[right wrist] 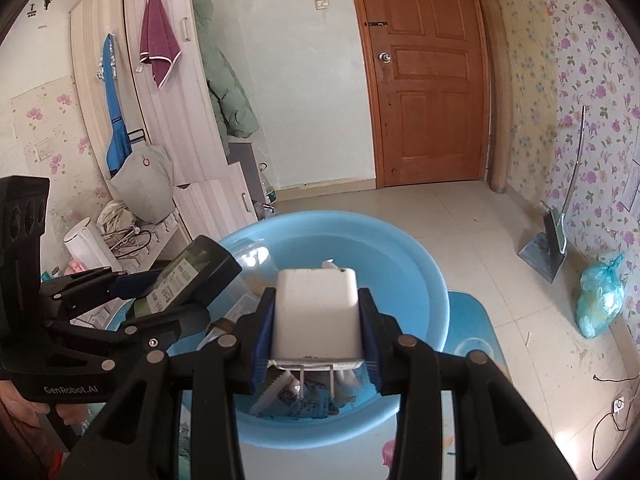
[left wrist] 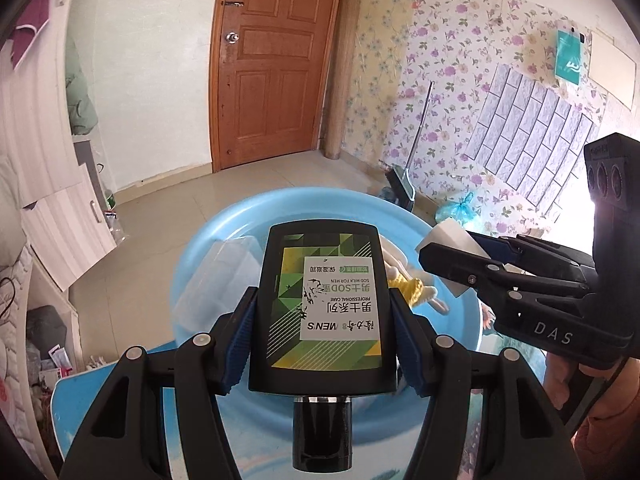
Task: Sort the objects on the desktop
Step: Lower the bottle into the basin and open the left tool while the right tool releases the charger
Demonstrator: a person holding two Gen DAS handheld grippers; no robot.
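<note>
A brown panelled wooden door (right wrist: 424,80) stands shut in the far wall, its round metal knob (right wrist: 385,57) on the left side. Just right of it, a rolled mat (right wrist: 494,92) leans upright in the corner against floral wallpaper (right wrist: 592,80). A dustpan (right wrist: 542,254) with a long handle rests on the tiled floor (right wrist: 460,220) by that wall, near a tied blue plastic bag (right wrist: 600,294). On the left, a maroon towel (right wrist: 158,46) hangs on a pale wardrobe (right wrist: 120,80), a green jacket (right wrist: 228,92) beside it.
</note>
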